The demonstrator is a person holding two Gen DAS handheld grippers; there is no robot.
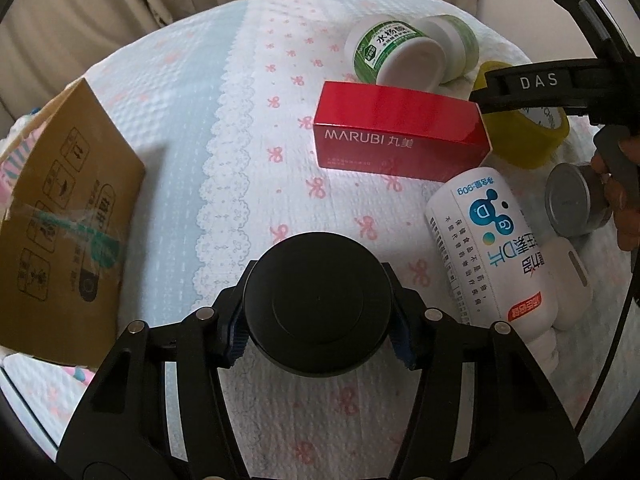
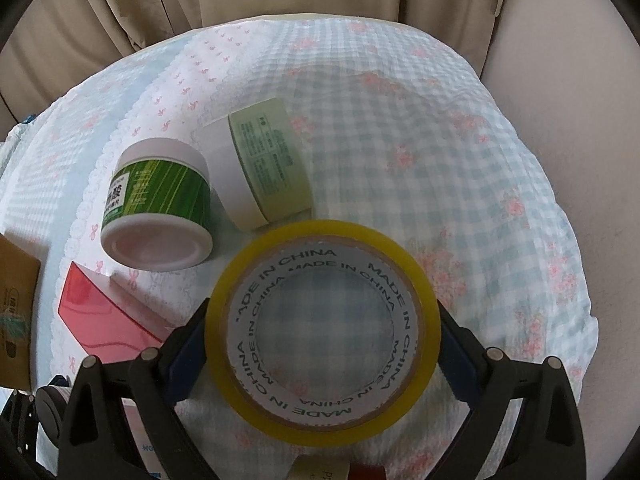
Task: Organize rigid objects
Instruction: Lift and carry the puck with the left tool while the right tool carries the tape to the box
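Black round jar (image 1: pixel 318 304): rigid, smooth-sided, probably light (slip is the likely risk); best taken across its width. It sits on the bed (image 1: pixel 240 128) near the near edge, clamped between the left gripper (image 1: pixel 320 320) pads. Yellow tape roll (image 2: pixel 324 320): stiff ring lying flat, bracketed by the right gripper (image 2: pixel 322 330), whether gripped or released I cannot tell.

The black jar (image 1: pixel 318 304) looks matt plastic; the red box (image 1: pixel 400 132) is glossy card. The yellow tape roll (image 2: pixel 324 320) is shiny film on a paper core, on puckered cloth (image 2: pixel 440 140)
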